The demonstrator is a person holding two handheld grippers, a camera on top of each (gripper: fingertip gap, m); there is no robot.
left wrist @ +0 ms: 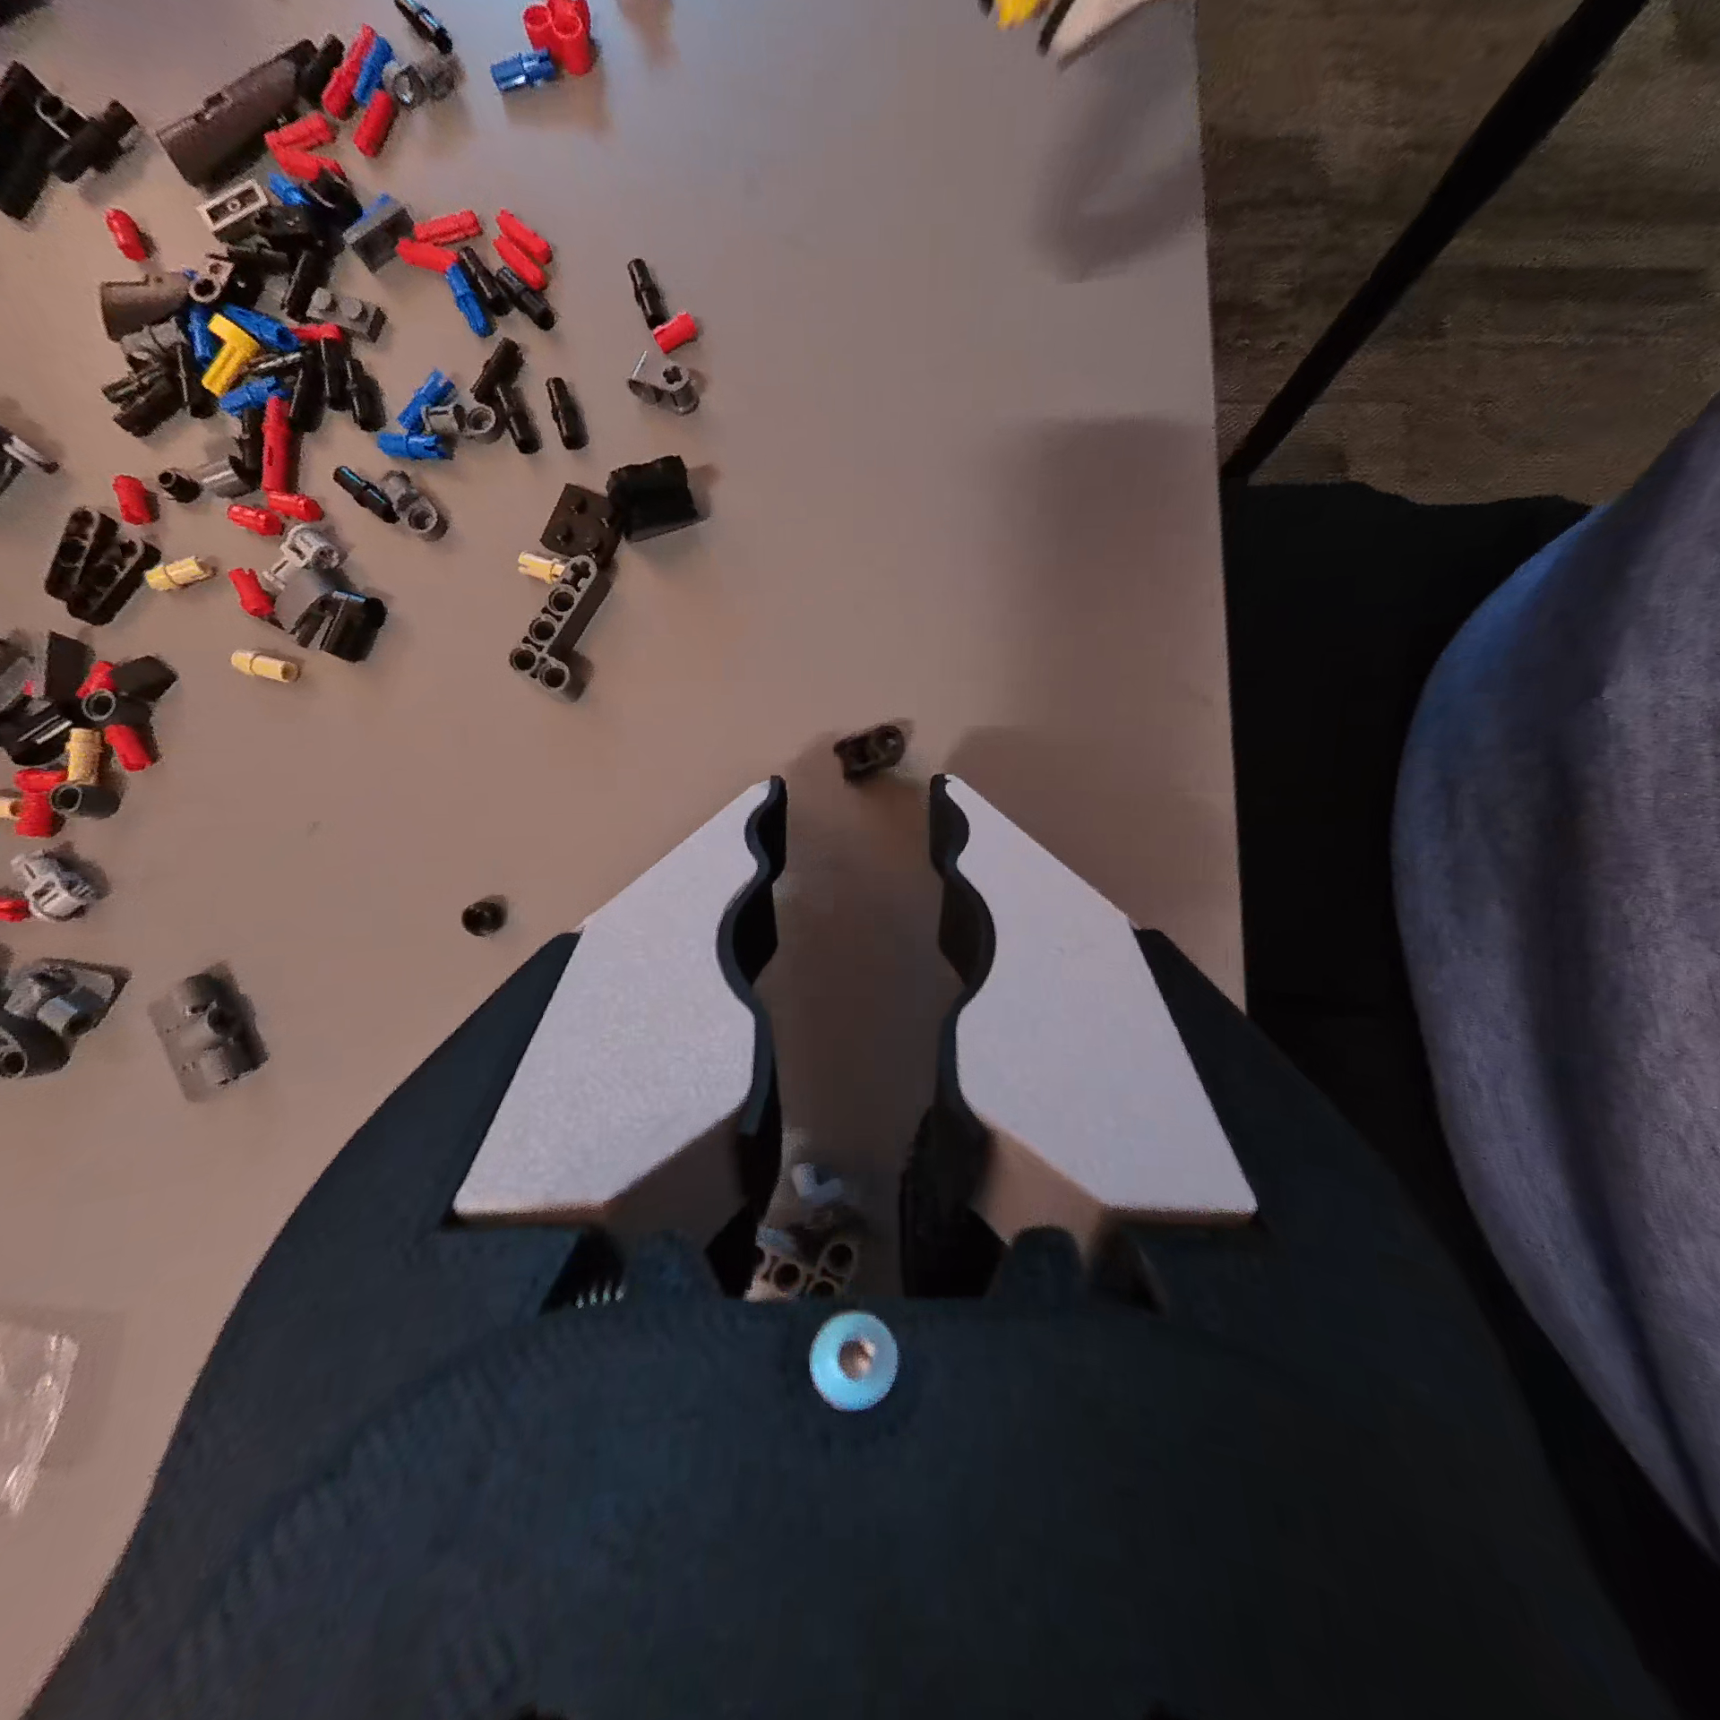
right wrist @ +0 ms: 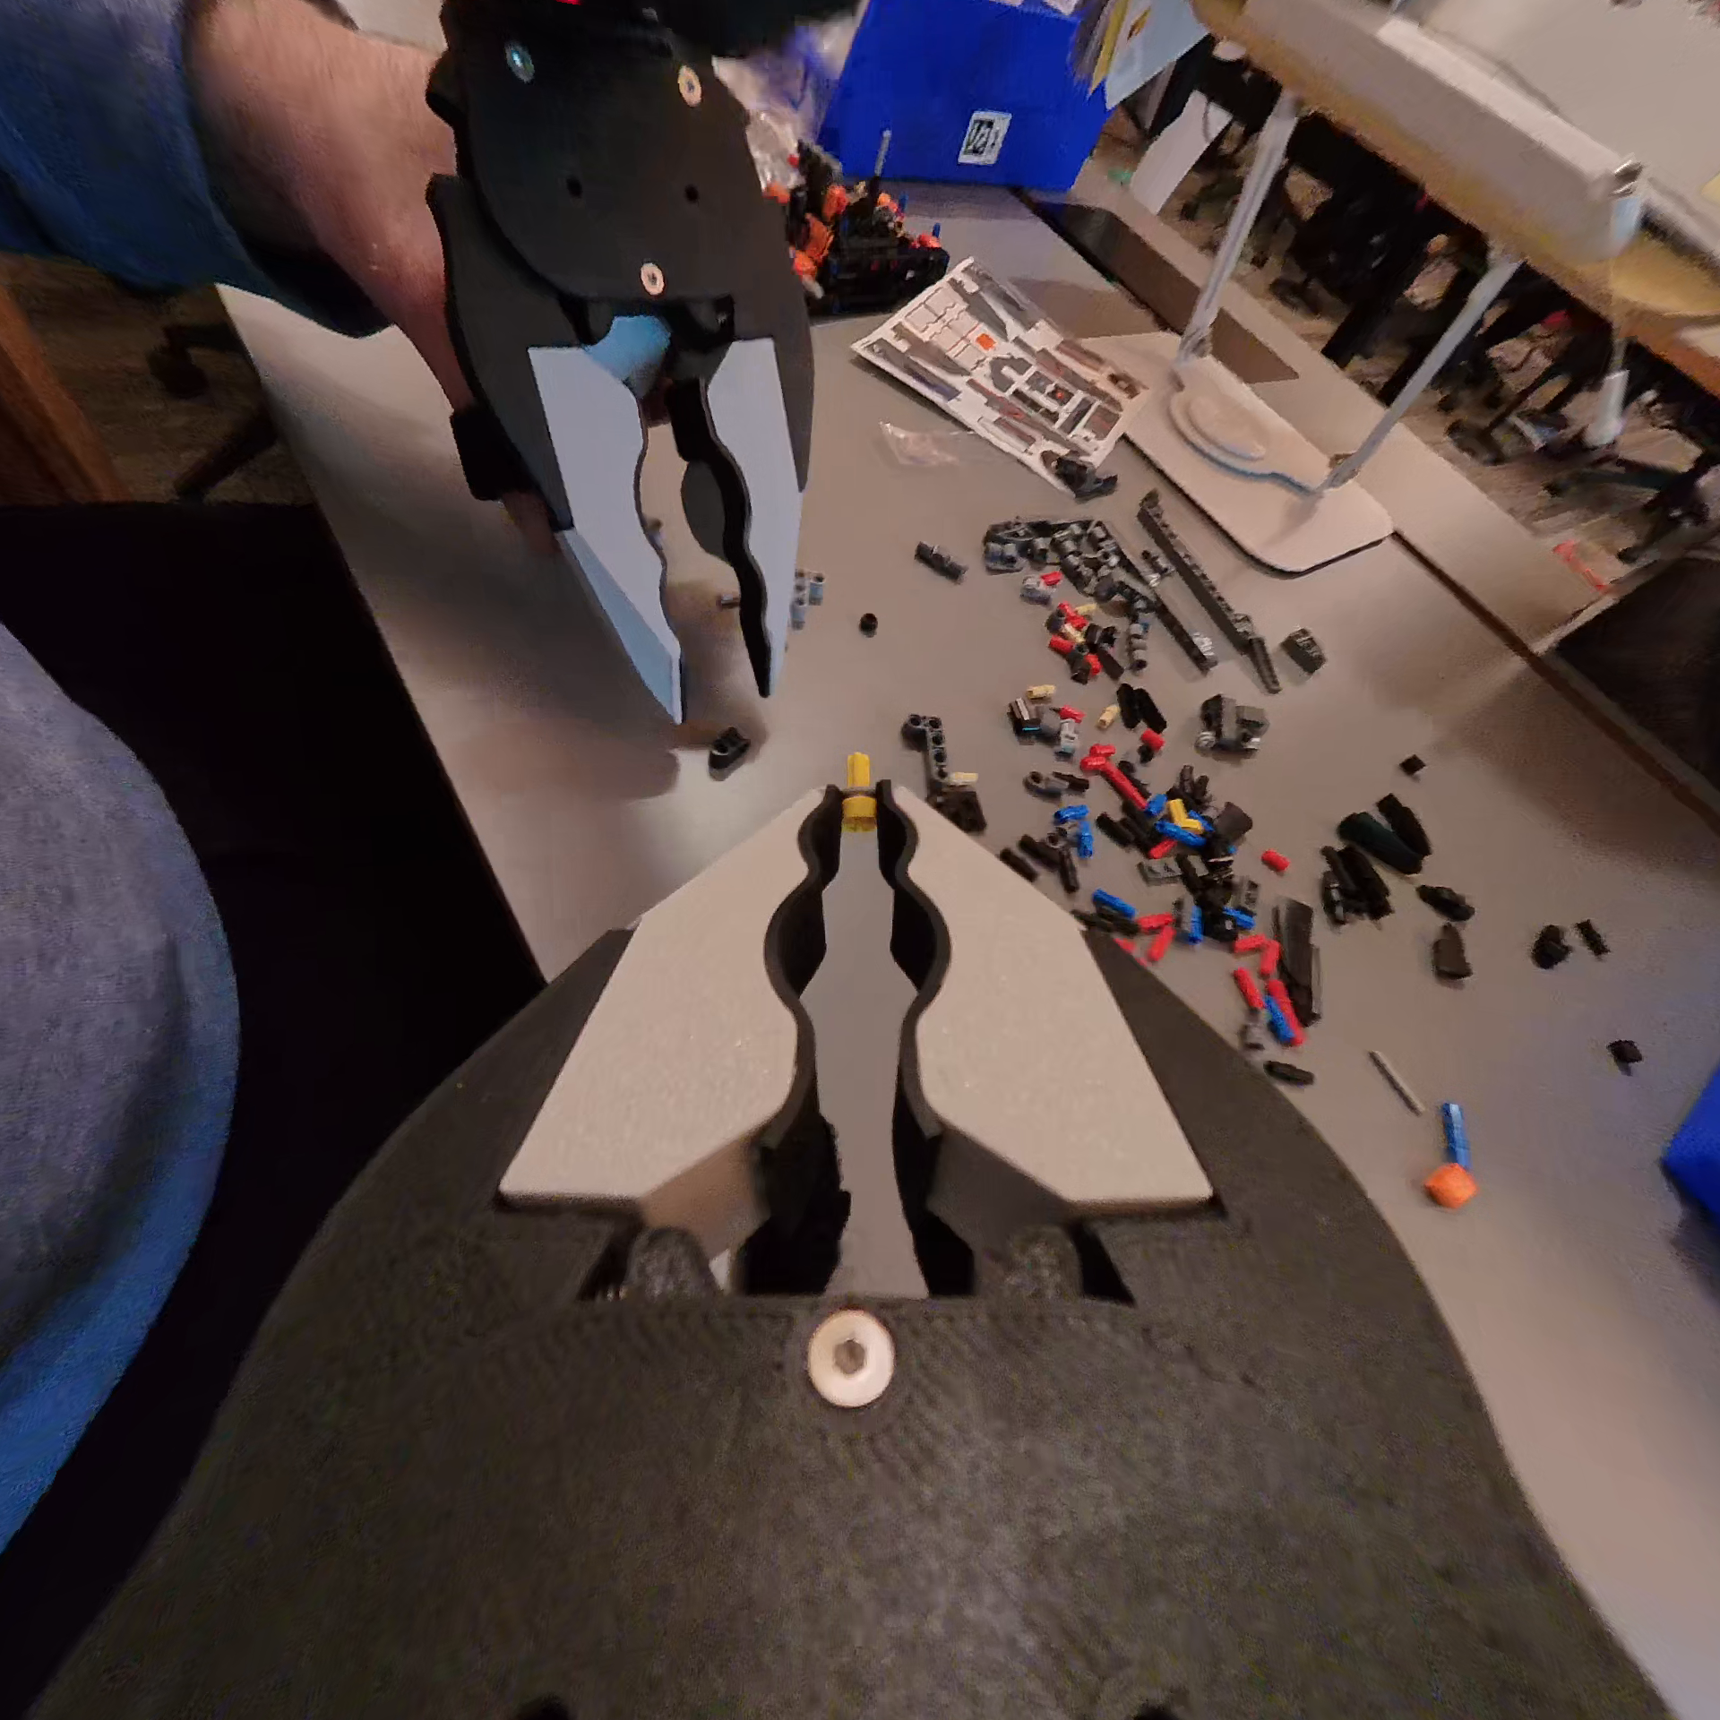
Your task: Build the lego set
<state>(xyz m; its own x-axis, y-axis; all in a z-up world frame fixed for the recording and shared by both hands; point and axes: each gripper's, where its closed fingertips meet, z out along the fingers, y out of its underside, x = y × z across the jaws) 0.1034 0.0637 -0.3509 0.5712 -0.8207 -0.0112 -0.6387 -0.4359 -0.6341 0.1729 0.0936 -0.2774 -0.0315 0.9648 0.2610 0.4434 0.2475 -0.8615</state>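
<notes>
My left gripper (left wrist: 857,786) is open and empty, hovering over the grey table (left wrist: 884,372) just short of a small black connector piece (left wrist: 871,750). The left gripper also shows in the right wrist view (right wrist: 724,705), pointing down over that same black piece (right wrist: 730,747). My right gripper (right wrist: 857,799) is shut on a small yellow pin (right wrist: 857,793), which sticks out past the fingertips. A spread of loose red, blue, black and grey Lego pieces (left wrist: 307,372) lies left of the left gripper and shows in the right wrist view (right wrist: 1173,838) to the right of my right gripper.
A grey L-shaped beam (left wrist: 558,628) and a black round bush (left wrist: 483,916) lie near the left gripper. A sticker sheet (right wrist: 1010,372), a partly built model (right wrist: 852,233), a blue box (right wrist: 959,84) and a lamp base (right wrist: 1275,484) stand farther back. The table edge (left wrist: 1224,651) runs close on the right, by a person's leg (left wrist: 1573,931). The tips of one gripper are about 11 cm away from the tips of the other. The black round bush (left wrist: 483,916) is about 7 cm from my left fingertips. It is also in sight in the right wrist view (right wrist: 866,621).
</notes>
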